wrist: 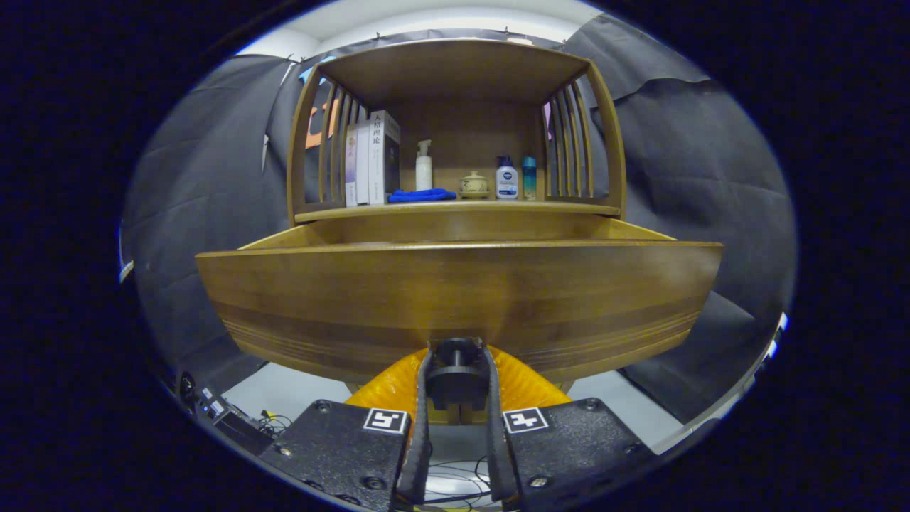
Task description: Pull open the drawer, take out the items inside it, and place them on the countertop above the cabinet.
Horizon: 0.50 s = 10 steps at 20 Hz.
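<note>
**Gripper pinching the knob of the pulled-out drawer**

The gripper [456, 380] has its two fingers [421, 419] closed in on the dark round knob [455, 363] at the bottom middle of the drawer [455, 291] front, one finger pressing each side of it. The drawer stands pulled out from the wooden cabinet [455, 71], its broad front panel just ahead of the fingers and its side walls running back toward the cabinet body. The inside of the drawer is hidden behind the front panel, so whatever lies in it cannot be made out from here.

Above the drawer, the countertop [455, 208] carries a row of things under the cabinet's upper shelf. A few upright books [371, 160] stand beside the slatted side. A blue cloth [421, 195] lies next to them, with a white pump bottle [424, 166] just behind it. Further along sit a small lidded pot [474, 185], a white and blue bottle [506, 178] and a teal bottle [529, 178], close together.

Below the drawer, some cables [455, 476] trail on the pale floor between the fingers.
</note>
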### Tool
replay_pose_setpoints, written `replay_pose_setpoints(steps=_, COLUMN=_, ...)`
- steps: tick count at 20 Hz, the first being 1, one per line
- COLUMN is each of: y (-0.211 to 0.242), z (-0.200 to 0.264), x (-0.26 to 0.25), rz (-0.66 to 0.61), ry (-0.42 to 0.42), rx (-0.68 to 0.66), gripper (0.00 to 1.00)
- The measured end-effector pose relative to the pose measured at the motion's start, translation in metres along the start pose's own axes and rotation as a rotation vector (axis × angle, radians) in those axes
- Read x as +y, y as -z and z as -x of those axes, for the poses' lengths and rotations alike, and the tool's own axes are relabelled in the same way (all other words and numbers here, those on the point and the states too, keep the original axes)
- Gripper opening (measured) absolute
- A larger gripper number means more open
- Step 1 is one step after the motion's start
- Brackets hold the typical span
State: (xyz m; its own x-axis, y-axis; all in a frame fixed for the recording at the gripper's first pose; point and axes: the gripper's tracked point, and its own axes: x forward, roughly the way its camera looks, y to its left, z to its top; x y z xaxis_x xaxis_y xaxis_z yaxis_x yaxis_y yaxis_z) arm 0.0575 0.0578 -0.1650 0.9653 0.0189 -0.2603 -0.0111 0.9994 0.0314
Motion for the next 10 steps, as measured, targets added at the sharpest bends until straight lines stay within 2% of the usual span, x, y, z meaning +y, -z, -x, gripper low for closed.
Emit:
replay_pose_setpoints(steps=7, y=0.006, z=0.009, x=0.002, rz=0.034, ry=-0.008, rx=0.015, gripper=0.37)
replay_pose_setpoints(steps=9, y=0.009, z=0.017, x=-0.002, rz=0.029, ry=-0.016, rx=0.030, gripper=0.45)
replay_pose_setpoints(steps=10, y=0.012, z=0.022, x=-0.005, rz=0.027, ry=-0.020, rx=0.034, gripper=0.56)
